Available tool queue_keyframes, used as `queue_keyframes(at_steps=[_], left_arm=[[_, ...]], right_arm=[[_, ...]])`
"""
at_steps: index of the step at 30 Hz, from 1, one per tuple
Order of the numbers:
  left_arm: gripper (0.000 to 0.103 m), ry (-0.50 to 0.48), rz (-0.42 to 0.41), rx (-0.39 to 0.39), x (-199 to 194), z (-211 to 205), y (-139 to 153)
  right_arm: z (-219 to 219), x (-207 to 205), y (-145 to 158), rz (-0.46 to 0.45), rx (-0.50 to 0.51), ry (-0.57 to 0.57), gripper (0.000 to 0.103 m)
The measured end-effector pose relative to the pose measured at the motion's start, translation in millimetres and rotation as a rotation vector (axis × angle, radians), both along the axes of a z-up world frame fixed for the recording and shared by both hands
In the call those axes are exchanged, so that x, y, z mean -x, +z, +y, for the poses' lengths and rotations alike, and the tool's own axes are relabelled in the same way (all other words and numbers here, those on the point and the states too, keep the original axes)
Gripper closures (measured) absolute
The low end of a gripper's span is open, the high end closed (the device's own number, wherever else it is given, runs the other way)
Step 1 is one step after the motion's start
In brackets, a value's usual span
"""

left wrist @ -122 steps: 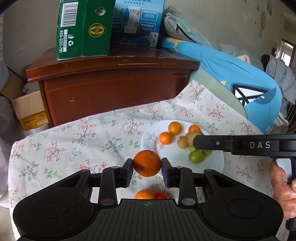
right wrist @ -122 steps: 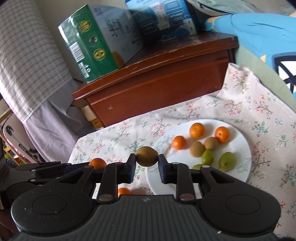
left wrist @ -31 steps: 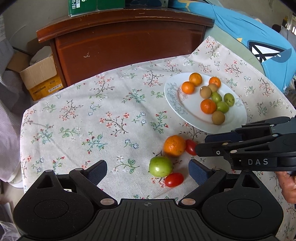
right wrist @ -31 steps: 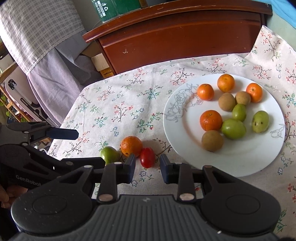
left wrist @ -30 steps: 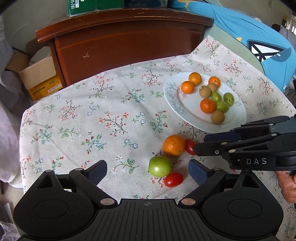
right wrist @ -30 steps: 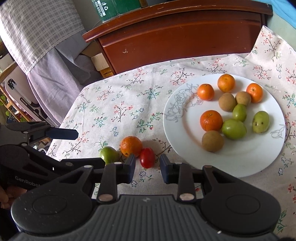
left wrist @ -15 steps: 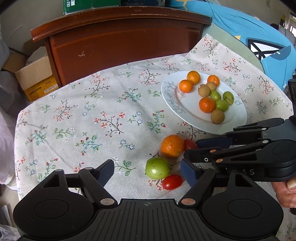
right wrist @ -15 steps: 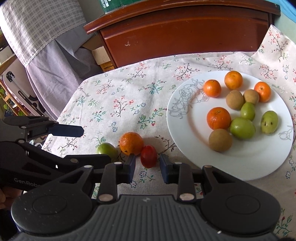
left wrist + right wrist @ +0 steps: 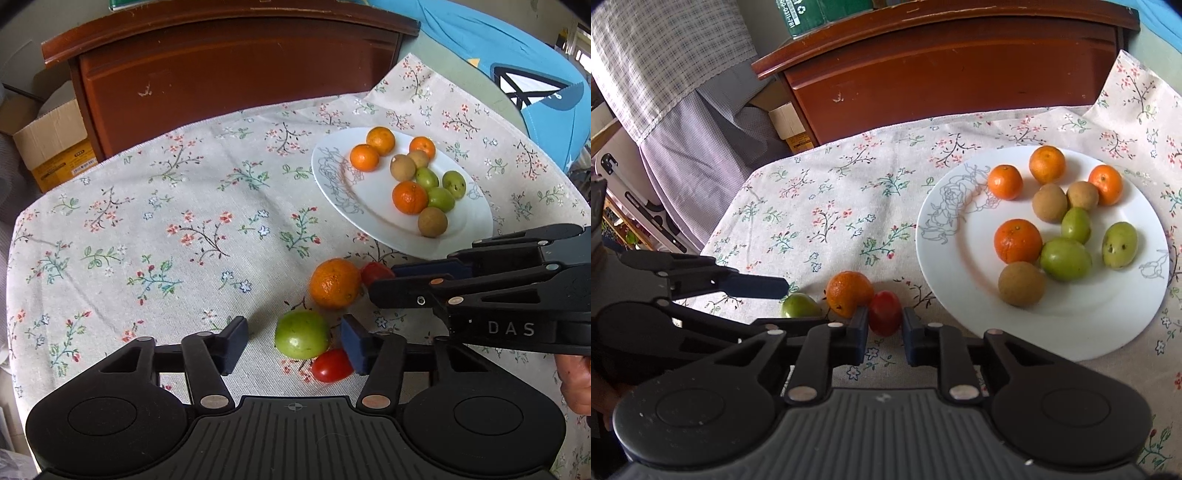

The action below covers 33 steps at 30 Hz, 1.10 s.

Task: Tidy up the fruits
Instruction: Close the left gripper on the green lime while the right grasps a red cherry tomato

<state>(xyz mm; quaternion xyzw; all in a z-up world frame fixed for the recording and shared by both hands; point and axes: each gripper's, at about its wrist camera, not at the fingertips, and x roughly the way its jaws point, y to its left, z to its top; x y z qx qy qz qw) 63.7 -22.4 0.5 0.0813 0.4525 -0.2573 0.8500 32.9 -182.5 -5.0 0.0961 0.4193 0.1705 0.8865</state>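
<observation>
Right tool has its pads tight on a red tomato sitting on the bench cloth, just near-left of the plate. Left tool has just been closing around the green fruit: right pad about touching, left pad clear of it. An orange sits between, and another tomato lies nearest.

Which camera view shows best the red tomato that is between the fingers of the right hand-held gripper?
The right wrist view: the red tomato sits whole between the right hand-held gripper fingers. In the left wrist view, that tomato is half hidden behind the gripper.
</observation>
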Motion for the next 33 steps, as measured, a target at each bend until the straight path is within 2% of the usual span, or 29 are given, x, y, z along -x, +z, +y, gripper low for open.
queue_keyframes(at_steps=[4,10,16,22,27,33], left_arm=[[0.053,-0.005,-0.008,0.0,0.0,-1.1,-0.8],[0.073,0.001,-0.001,0.023,-1.9,1.7,0.8],[0.073,0.021,0.02,0.043,-2.3,3.7,2.0],[0.07,0.013,0.009,0.027,0.3,0.3,1.3],[0.074,0.025,0.014,0.037,-0.1,2.0,2.2],[0.074,0.047,-0.02,0.041,-2.4,1.6,12.2]], right_arm=[[-1.3,0.2,0.1,0.001,-0.003,-0.002,0.083],[-2.7,1.2,0.2,0.002,-0.004,-0.007,0.083],[-3.6,1.3,1.4,0.0,-0.009,-0.006,0.083],[-3.4,1.6,0.7,0.003,-0.009,-0.007,0.083],[-4.3,2.0,1.4,0.001,-0.012,-0.012,0.083],[-8.0,7.2,12.5,-0.026,-0.03,-0.015,0.083]])
